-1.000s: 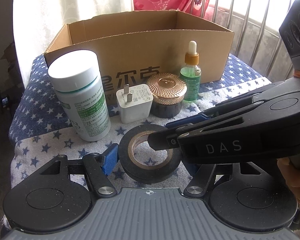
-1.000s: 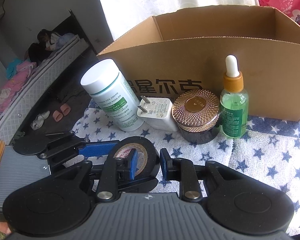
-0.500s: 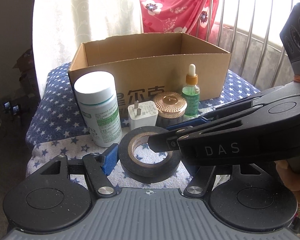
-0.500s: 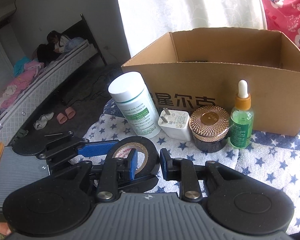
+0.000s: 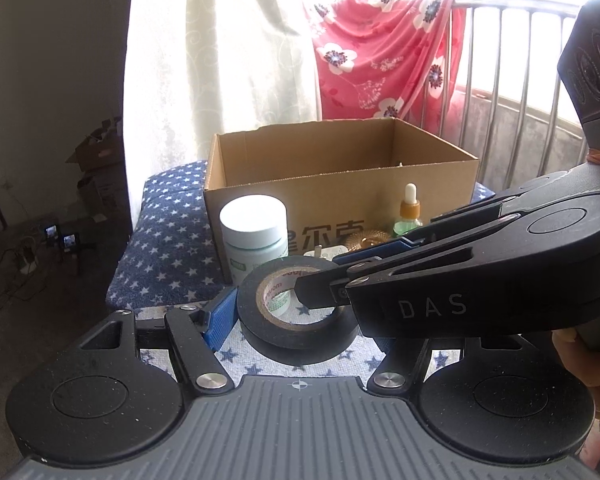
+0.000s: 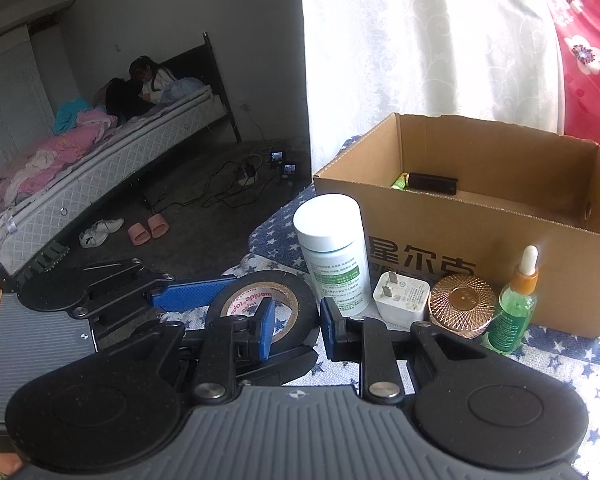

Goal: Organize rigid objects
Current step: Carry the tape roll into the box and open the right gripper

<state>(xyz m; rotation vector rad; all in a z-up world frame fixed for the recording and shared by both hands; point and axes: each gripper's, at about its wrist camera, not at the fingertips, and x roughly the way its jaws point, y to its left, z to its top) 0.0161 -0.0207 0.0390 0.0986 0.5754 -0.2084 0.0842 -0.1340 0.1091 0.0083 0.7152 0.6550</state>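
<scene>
right gripper (image 6: 294,326): we've got it pinched on the black tape roll (image 6: 266,312), one blue pad inside the hole and the other on the outer wall at about 3 o'clock of the roll.
left gripper (image 5: 296,316): spread wide around the same roll; its blue pad (image 5: 220,317) sits just beside the roll at 9 o'clock, and we can't see the other finger behind the right tool, so contact there is anyone's guess.
tape roll: lifted off the star-print cloth (image 6: 572,356) and tilted, held in front of the row of items.
white bottle (image 6: 334,260): upright, at 1 o'clock from the roll in the right wrist view, just behind it.
white charger (image 6: 400,296): prongs up, squeezed between the bottle and the gold-lid jar (image 6: 462,306).
green dropper bottle (image 6: 514,308): upright, just beside the jar at 3 o'clock.
cardboard box (image 6: 480,236): open top, right behind the row; we see a dark flat object (image 6: 432,183) and something green inside near the back left.
farther back: white curtain (image 5: 220,60) and red floral cloth (image 5: 380,52) on a railing; a bed (image 6: 100,160) across the room at 10 o'clock.
</scene>
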